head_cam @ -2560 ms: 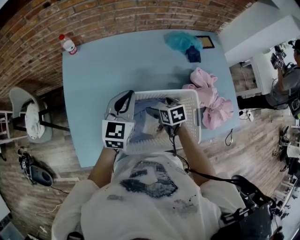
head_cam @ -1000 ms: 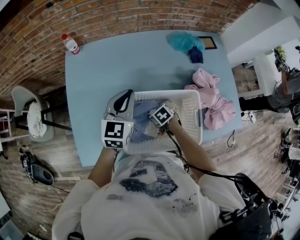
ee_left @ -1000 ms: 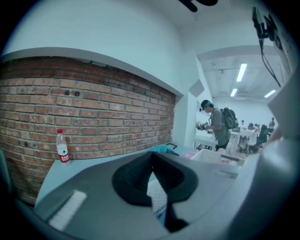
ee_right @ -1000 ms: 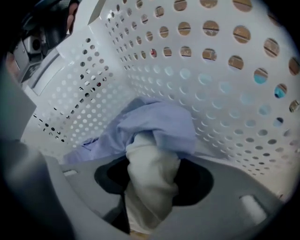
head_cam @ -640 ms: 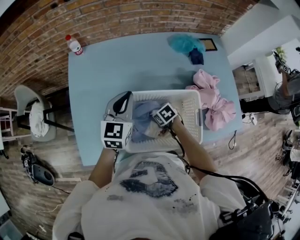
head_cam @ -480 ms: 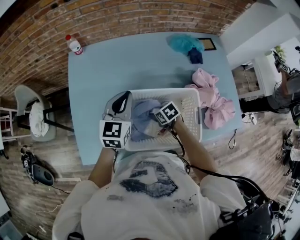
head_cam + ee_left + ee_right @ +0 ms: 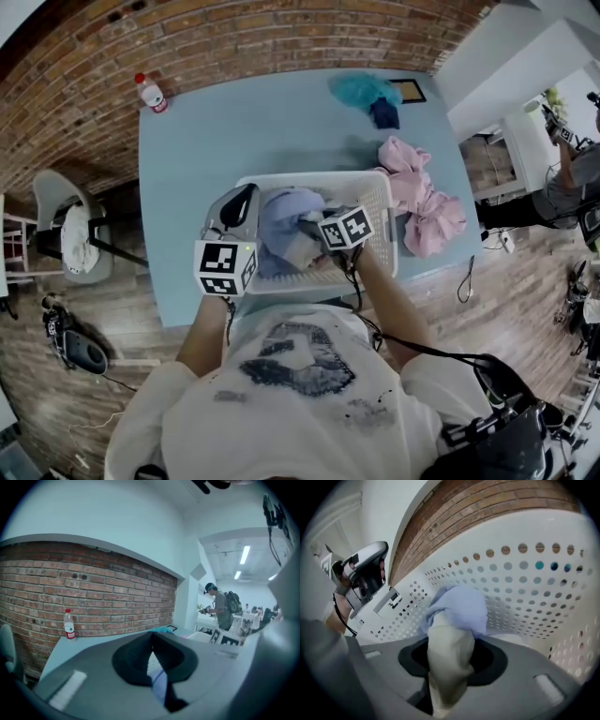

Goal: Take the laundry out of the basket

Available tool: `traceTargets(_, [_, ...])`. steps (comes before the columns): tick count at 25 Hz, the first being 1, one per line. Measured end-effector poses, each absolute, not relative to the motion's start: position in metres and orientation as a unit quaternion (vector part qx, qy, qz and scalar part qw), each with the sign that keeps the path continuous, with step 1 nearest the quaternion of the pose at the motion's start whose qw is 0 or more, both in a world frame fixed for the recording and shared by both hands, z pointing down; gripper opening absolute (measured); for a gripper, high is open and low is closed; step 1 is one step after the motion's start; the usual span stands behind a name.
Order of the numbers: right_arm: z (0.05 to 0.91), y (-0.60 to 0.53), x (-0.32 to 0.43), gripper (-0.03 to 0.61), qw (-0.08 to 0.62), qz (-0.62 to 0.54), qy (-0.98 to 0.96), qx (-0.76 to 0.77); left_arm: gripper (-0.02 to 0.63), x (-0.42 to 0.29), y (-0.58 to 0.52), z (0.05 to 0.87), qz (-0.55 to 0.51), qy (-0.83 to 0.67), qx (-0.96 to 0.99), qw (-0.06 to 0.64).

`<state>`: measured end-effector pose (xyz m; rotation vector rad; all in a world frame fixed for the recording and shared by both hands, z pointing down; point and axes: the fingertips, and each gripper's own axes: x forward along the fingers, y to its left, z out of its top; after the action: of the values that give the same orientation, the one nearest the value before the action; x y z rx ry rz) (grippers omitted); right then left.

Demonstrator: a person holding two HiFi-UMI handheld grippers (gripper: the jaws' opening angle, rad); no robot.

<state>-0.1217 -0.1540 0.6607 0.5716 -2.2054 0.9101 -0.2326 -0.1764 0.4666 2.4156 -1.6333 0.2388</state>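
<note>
Head view: white basket (image 7: 377, 199) at frame centre holds a blue garment (image 7: 286, 211). Pink laundry (image 7: 424, 199) lies right of it on the blue table (image 7: 234, 122). A brick wall (image 7: 187, 37) runs along the top.
Left gripper view: left gripper (image 7: 151, 637) jaws together, nothing between them.
Right gripper view: right gripper (image 7: 449, 644) jaws, just closing, pinch a cream cloth (image 7: 447, 672) inside the basket.

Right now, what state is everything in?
Laundry basket: on table, not yet emptied.
Right gripper: jaws just closed further, clamping cream garment.
Blue garment: bunched in basket.
Pink garment: out on table.
Teal garment: out on table.
Water bottle: upright, capped.
Left gripper: shut.
</note>
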Motion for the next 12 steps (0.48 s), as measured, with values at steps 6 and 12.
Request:
traceTargets(6, [0.606,-0.161,-0.109,0.16,0.244,0.328,-0.871,0.273,-0.009,-0.235,-0.166,0.456,0.085,-0.567,0.815,0.087])
traceTargets(12, [0.534,-0.169,-0.095,0.16,0.151,0.317,-0.884,0.308,-0.009,-0.234,-0.158,0.44,0.085,-0.579,0.808,0.073])
